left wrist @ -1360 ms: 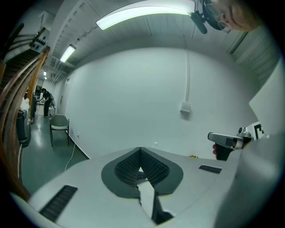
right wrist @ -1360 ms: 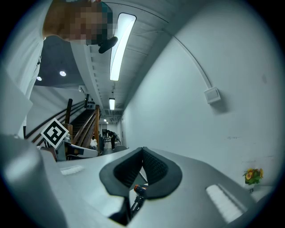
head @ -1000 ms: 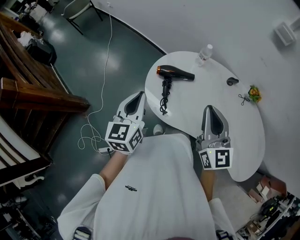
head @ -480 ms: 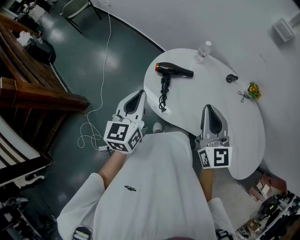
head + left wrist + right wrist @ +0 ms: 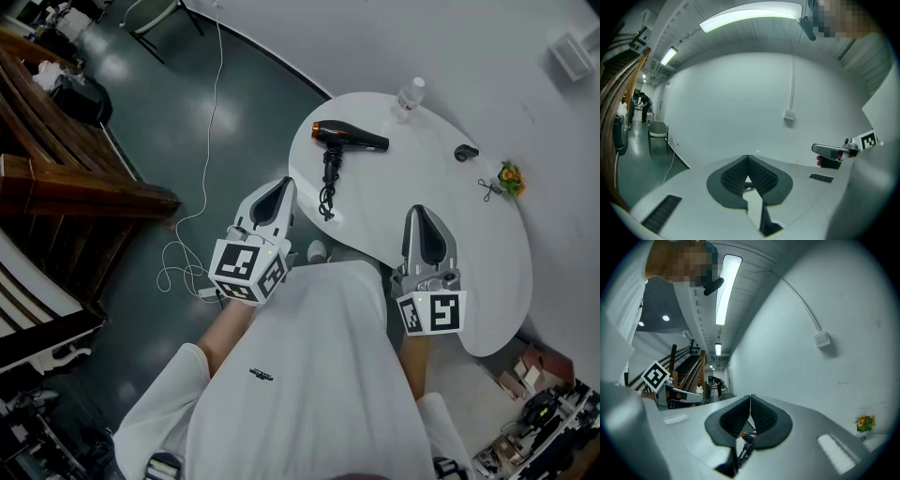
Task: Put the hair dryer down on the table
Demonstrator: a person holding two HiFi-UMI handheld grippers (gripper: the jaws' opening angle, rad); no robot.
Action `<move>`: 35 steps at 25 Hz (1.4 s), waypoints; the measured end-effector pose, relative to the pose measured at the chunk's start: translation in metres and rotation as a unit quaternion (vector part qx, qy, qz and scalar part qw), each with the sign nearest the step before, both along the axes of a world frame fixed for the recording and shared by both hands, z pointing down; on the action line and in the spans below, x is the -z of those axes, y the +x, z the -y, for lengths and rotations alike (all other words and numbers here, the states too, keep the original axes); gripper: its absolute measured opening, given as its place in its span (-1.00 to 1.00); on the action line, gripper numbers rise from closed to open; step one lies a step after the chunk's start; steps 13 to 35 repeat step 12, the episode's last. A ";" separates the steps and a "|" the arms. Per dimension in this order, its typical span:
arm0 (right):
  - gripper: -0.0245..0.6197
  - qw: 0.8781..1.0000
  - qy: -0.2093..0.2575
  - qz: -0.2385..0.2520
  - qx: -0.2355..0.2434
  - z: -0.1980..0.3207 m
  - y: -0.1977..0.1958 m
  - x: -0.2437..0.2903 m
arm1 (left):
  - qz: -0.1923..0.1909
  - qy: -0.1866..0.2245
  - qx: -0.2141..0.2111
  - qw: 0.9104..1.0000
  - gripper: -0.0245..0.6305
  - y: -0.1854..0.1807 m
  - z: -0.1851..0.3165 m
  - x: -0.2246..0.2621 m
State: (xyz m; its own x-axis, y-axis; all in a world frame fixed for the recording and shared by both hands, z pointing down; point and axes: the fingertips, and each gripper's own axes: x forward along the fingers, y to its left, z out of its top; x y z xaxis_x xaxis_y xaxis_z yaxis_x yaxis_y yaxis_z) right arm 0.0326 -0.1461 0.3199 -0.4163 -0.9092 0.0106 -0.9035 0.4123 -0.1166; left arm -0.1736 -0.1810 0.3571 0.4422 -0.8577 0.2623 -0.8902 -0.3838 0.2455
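Jaws pressed together on both the left gripper (image 5: pixel 283 184) and the right gripper (image 5: pixel 416 210) (nothing between either pair), at the white tabletop's (image 5: pixel 450 244) near edge. Beyond them the hair dryer (image 5: pixel 349 140) lies flat on the tabletop, with a bottle (image 5: pixel 409 97) standing farther back.

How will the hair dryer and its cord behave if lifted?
The hair dryer looks rigid, so it should lift as one piece. Its cord is bundled but probably floppy, likely to dangle. Lying on its side on the table, it should slide rather than roll.
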 end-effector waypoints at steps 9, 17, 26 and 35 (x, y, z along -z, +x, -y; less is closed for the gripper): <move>-0.89 1.000 -0.001 -0.005 0.005 0.003 -0.003 -0.001 | -0.001 -0.001 -0.004 1.000 -0.90 0.004 0.002 -0.002; -0.89 1.000 -0.002 -0.006 0.005 0.005 -0.003 -0.001 | 0.001 -0.002 -0.005 1.000 -0.90 0.003 0.004 -0.002; -0.89 1.000 -0.002 -0.006 0.005 0.005 -0.003 -0.001 | 0.001 -0.002 -0.005 1.000 -0.90 0.003 0.004 -0.002; -0.89 1.000 -0.002 -0.006 0.005 0.005 -0.003 -0.001 | 0.001 -0.002 -0.005 1.000 -0.90 0.003 0.004 -0.002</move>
